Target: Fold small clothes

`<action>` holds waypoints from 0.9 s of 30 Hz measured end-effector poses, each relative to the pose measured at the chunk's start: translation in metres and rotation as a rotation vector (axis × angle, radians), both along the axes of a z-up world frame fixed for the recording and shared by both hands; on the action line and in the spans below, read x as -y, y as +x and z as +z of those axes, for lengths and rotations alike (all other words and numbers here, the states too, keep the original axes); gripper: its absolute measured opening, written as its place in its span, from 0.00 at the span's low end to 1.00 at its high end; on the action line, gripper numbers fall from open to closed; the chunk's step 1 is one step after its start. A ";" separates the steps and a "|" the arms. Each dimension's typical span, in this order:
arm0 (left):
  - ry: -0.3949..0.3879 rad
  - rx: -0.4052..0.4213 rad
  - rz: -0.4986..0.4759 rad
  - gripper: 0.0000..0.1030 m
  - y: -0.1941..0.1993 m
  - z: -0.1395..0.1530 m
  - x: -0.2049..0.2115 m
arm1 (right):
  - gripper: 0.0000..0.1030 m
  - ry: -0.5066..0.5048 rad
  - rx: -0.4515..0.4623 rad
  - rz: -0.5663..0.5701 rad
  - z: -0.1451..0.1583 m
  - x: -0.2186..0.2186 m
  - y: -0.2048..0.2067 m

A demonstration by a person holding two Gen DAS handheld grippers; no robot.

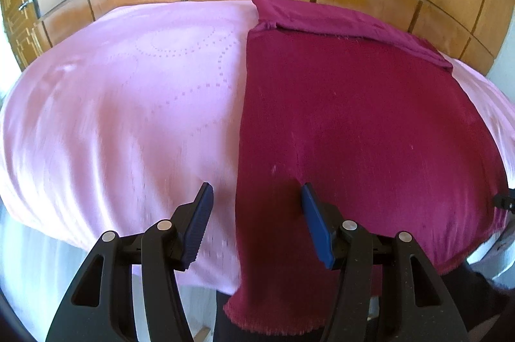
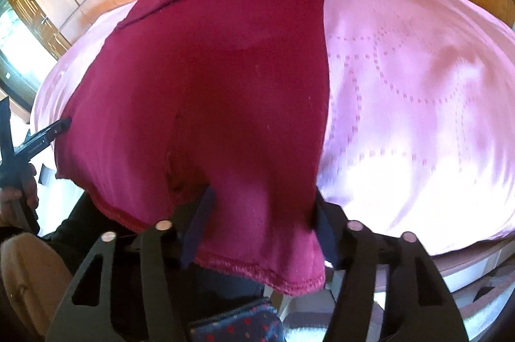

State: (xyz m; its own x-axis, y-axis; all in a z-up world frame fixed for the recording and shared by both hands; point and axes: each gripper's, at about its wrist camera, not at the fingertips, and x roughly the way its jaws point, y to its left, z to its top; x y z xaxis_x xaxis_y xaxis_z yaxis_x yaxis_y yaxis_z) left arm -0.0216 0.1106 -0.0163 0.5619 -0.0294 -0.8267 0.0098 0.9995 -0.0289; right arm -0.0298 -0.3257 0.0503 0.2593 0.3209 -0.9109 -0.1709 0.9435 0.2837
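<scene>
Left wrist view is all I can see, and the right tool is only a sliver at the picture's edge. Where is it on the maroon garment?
Observer: The right tool straddles the near right corner of the maroon garment, at the hem. Its fingers stand apart with the cloth between them.
Operator: Does that corner lie flat on the bed?
Observer: No. The hem there reaches past the near edge of the pink bedcover and hangs free.
Operator: Is anything below it?
Observer: A dark blue dotted fabric item shows just under the hem. I cannot tell what it is.
</scene>
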 end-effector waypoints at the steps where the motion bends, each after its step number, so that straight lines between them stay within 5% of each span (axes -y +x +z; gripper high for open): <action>1: 0.000 -0.006 -0.004 0.54 -0.003 0.000 0.000 | 0.49 0.000 -0.005 0.001 -0.001 0.000 -0.001; 6: -0.002 -0.050 -0.039 0.51 -0.015 -0.004 0.002 | 0.44 -0.019 -0.008 0.016 -0.003 0.001 -0.003; 9: -0.025 -0.086 -0.079 0.36 -0.020 -0.007 0.005 | 0.36 -0.034 -0.017 0.047 -0.003 0.001 -0.003; 11: -0.034 -0.094 -0.123 0.13 -0.024 -0.007 0.008 | 0.26 -0.045 -0.028 0.073 -0.004 -0.002 -0.004; 13: -0.051 -0.089 -0.160 0.09 -0.028 -0.003 0.009 | 0.16 -0.038 -0.041 0.079 -0.004 0.000 -0.005; 21: -0.392 -0.057 -0.174 0.08 -0.013 0.034 -0.027 | 0.09 0.192 -0.024 0.045 0.023 0.009 0.008; 27: -0.560 -0.034 -0.146 0.07 0.021 0.042 -0.034 | 0.09 0.332 0.007 -0.029 0.031 0.018 0.035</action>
State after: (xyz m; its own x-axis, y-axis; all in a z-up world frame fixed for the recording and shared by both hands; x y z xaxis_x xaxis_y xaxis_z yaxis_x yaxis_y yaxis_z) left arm -0.0004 0.1451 0.0259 0.4925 -0.5427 -0.6804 0.1363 0.8202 -0.5556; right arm 0.0054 -0.3439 0.0816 0.2789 0.5923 -0.7559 -0.1487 0.8043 0.5754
